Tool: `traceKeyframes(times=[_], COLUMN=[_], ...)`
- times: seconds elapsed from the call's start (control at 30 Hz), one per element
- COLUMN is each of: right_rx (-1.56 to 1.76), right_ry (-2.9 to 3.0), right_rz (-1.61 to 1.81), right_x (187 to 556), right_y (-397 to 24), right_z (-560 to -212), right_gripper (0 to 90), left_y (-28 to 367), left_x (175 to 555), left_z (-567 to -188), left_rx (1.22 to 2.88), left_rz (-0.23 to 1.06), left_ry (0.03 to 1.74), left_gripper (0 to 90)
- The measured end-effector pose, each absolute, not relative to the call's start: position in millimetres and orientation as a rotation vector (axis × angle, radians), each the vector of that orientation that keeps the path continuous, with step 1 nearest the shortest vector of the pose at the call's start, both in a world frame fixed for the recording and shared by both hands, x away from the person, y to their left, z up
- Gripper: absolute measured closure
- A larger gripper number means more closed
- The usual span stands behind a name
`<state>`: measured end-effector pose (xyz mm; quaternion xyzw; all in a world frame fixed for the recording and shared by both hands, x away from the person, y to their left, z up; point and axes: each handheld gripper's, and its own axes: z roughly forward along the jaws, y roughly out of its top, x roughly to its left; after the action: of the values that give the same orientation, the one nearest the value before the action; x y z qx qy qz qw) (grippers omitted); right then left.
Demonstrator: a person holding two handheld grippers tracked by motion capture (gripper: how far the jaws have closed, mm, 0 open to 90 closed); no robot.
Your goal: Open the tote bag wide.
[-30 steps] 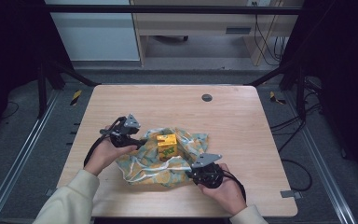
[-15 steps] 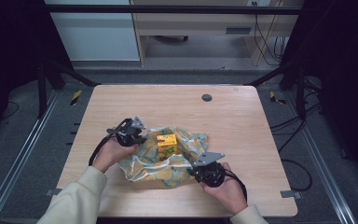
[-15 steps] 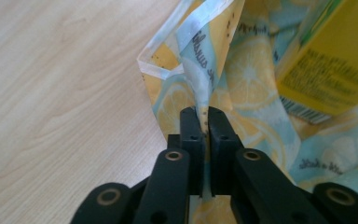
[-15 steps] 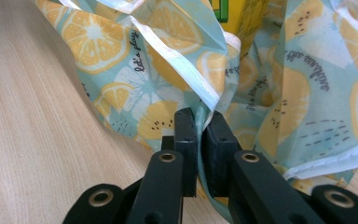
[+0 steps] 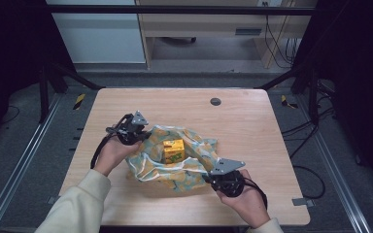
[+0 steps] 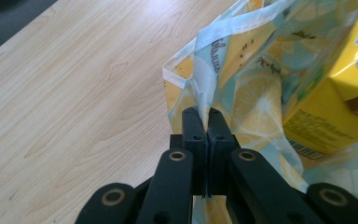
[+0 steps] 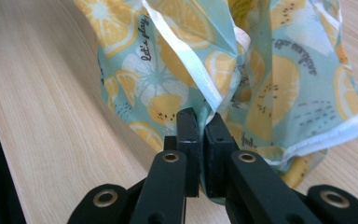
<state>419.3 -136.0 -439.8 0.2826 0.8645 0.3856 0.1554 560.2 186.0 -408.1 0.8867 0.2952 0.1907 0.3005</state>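
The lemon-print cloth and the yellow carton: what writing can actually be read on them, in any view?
"let's play": on the cloth, in script beside a lemon slice, right gripper view.
Other script on the cloth, near its hem in both gripper views: too tilted or blurred to read.
Small print and barcode on the yellow carton, left gripper view: too blurred to read.
The carton in the high view: print too small to read.

Lemon-print cloth [image 5: 189,162], rumpled, under yellow carton [image 5: 173,150]
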Motion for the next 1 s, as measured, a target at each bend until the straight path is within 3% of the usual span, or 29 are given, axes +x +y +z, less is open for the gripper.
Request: traceKeyframes(times=[1.0], right_rx=[0.896], right_ry=[2.536], right_rz=[1.014], right_x=[431.3], right_y=[-144.7], right_z=[-478.7], right_gripper=[88.7], left_y=[186.6], left_x=[561.8], left_z=[-459.4], left_rx=[2.364], left_rz=[0.47], left_ry=[0.863], left_gripper=[89.3])
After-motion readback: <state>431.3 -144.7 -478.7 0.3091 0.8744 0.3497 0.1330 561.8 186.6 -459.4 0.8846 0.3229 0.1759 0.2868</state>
